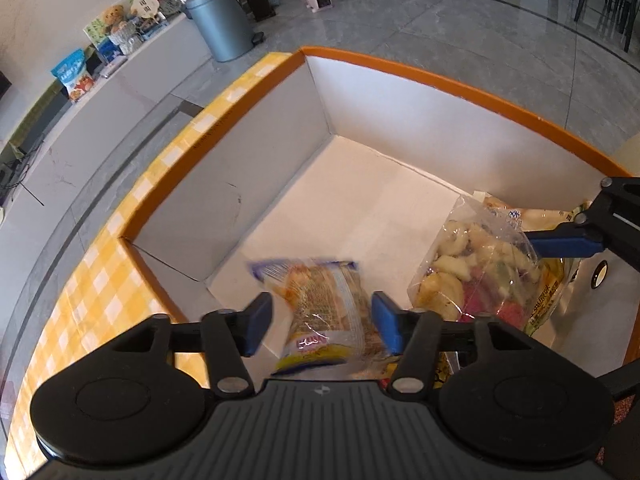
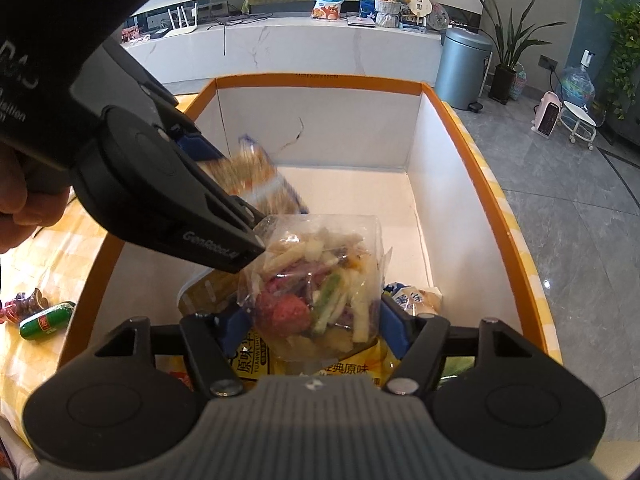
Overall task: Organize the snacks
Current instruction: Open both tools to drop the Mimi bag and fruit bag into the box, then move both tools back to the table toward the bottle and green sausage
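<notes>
The left claw [image 1: 322,322] hangs over the orange-rimmed box [image 1: 400,68], its blue pads spread wide. Between them, blurred, is a cracker packet [image 1: 326,312] with a blue sealed end and a yellow bottom edge; the pads do not press on it, and whether it touches the right-hand pad cannot be told. The packet bears a small red and white logo too smeared to read. In the right wrist view the same packet [image 2: 256,182] shows beside the left claw's black housing, which carries the white lettering "GenRobot.ai".

The right claw [image 2: 312,322] is closed partway on a clear bag of mixed dried fruit and vegetable crisps [image 2: 316,280], with pale sticks, green pieces and a red round piece inside. The blue pads sit against both sides of the bag, low inside the box. From the left wrist view the bag [image 1: 476,268] stands at the right of the box floor with one blue finger against it.

Beneath the bag lies a yellow snack pack [image 2: 256,360] printed with Chinese characters, "原味" and "经典原味" among them, plus small Latin letters too tiny to read. A white wrapped snack [image 2: 412,296] with blue characters lies by the right wall.

The box stands on a table with a yellow checked cloth [image 1: 100,280]. On it, left of the box, lies a green wrapped sausage [image 2: 46,320] with a red label.
</notes>
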Demonstrator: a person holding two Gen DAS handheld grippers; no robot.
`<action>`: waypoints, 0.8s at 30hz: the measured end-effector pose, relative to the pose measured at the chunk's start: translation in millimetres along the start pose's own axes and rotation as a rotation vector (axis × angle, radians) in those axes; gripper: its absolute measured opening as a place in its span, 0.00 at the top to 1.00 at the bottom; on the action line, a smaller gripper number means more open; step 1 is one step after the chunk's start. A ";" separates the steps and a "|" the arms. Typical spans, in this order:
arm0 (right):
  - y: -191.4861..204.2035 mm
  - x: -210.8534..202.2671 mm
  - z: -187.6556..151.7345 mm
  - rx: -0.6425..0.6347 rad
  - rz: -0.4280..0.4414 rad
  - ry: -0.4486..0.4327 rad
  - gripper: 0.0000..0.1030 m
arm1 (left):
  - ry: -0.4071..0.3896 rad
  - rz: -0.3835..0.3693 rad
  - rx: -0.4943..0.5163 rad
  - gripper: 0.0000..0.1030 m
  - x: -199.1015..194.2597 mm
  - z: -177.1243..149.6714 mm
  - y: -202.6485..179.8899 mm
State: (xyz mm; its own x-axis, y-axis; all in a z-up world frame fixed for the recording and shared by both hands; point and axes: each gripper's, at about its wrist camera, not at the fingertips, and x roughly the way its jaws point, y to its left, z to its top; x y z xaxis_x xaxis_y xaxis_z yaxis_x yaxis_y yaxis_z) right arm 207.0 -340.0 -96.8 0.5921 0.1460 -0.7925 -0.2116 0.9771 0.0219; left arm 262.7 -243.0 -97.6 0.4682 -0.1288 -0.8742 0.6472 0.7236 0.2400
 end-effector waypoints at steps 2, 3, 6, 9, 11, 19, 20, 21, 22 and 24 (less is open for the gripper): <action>-0.5 -3.9 -0.2 0.007 -0.001 -0.011 0.23 | -0.016 -0.009 -0.017 0.22 -6.5 -1.2 2.4; -0.2 -6.0 -0.1 0.010 -0.008 -0.016 0.22 | -0.025 -0.015 -0.024 0.22 -10.1 -1.9 3.3; 1.4 -11.2 -0.3 0.012 -0.013 -0.025 0.22 | -0.052 -0.005 -0.029 0.20 -21.0 -3.8 2.6; 5.1 -17.1 -0.7 0.012 -0.021 -0.035 0.16 | -0.082 -0.004 -0.039 0.18 -34.9 -7.4 2.9; 9.0 -21.4 -1.0 0.004 -0.031 -0.044 0.14 | -0.102 -0.004 -0.049 0.17 -44.8 -10.4 3.4; 29.9 -39.8 -4.8 -0.037 -0.060 -0.081 0.09 | -0.157 0.008 -0.180 0.15 -83.0 -36.0 17.4; 32.6 -42.4 -5.0 -0.040 -0.066 -0.085 0.09 | -0.168 0.012 -0.199 0.15 -88.5 -39.9 19.2; 35.0 -45.7 -5.1 -0.040 -0.072 -0.092 0.09 | -0.181 0.014 -0.217 0.15 -94.6 -44.9 21.3; 36.3 -49.4 -4.8 -0.037 -0.075 -0.102 0.09 | -0.194 0.016 -0.235 0.15 -100.3 -49.5 23.4; 39.6 -57.4 -4.1 -0.018 -0.074 -0.127 0.09 | -0.216 0.020 -0.275 0.15 -111.5 -58.5 27.6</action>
State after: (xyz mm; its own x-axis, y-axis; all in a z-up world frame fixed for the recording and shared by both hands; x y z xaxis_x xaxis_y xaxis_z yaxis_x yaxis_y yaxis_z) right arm 161.4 -310.3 -53.0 0.6998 0.0935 -0.7082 -0.1771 0.9831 -0.0452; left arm 193.2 -169.0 -18.3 0.6146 -0.2317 -0.7540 0.4641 0.8791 0.1082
